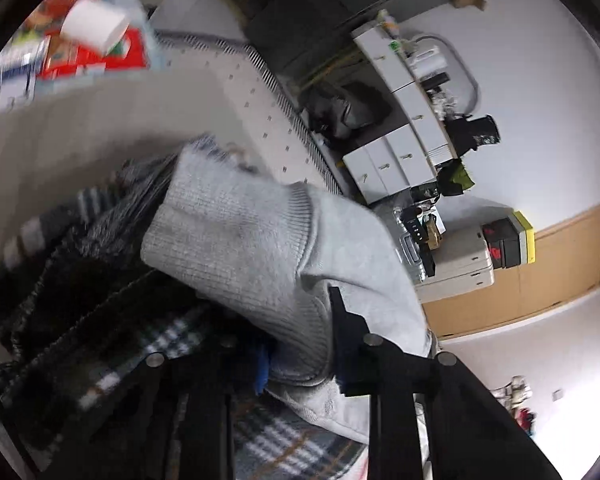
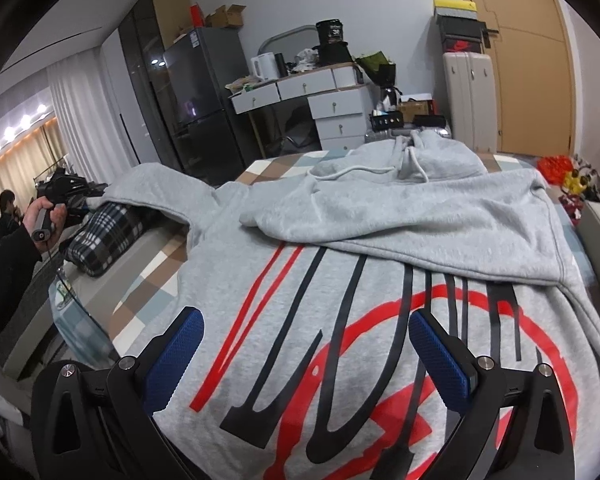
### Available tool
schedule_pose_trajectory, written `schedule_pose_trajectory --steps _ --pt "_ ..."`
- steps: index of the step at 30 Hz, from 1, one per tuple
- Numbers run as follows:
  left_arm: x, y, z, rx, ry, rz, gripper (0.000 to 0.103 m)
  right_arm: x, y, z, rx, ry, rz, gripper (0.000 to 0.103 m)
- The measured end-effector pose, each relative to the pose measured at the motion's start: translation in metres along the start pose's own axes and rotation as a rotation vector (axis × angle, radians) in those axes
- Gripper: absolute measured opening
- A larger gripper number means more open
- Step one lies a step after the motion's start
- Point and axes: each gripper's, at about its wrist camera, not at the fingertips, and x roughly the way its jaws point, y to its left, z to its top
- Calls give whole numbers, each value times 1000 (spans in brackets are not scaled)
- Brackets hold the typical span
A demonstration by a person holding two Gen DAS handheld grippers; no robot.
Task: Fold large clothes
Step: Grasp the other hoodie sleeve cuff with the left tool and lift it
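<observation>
The left tongs [image 1: 300, 364] are pinching the ribbed cuff [image 1: 236, 236] of the grey hoodie [image 2: 340, 300], the knit bunched tight between the blue pads with no gap showing. Seen from the right side, a hand [image 2: 40, 212] holds that tool at the hoodie's far left sleeve [image 2: 156, 188], which lifts off the bed [image 2: 148, 280] over a black-and-white plaid blanket [image 2: 108, 236].

The right tongs [image 2: 306, 352] stand spread wide and hold nothing, hovering just above the hoodie's printed front, over the red and black graphic [image 2: 340, 360].

The hoodie lies flat across the checked bedcover, its other sleeve [image 2: 400, 216] already folded over the chest, the hood [image 2: 440, 156] and drawstring at the end of the hoodie farthest from the right tongs. Beyond the hood stand a white drawer unit [image 2: 332, 116], a dark fridge [image 2: 196, 96] and a wooden door [image 2: 528, 72].
</observation>
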Motion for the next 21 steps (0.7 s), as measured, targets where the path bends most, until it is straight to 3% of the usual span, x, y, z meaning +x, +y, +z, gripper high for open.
schedule_pose_trajectory --steps 4,7,10,12,14,16,19,20,21 --pt "-31 -40 -14 257 -135 -64 16 0 0 -1 -3 3 9 103" --pt "-31 -51 -28 360 -115 -73 18 -3 1 0 -8 -8 12 103" --pt "-12 -34 -27 284 -44 -39 29 -3 1 1 -6 -8 14 103" --pt "1 -19 -22 198 7 -46 56 -3 1 1 -6 -5 13 103" --pt "10 -4 -18 110 36 -38 63 -4 1 1 -8 -7 15 103" --pt "11 1 -18 73 33 -64 63 -6 2 1 -14 -12 8 103" --pt "7 -2 -22 107 1 -57 63 -8 1 2 -20 -19 4 103" --pt "7 -8 -25 110 -9 -47 56 -8 -1 3 -16 -20 4 103" --pt "5 -11 -26 112 -19 -30 30 -8 -3 3 -5 -22 8 103"
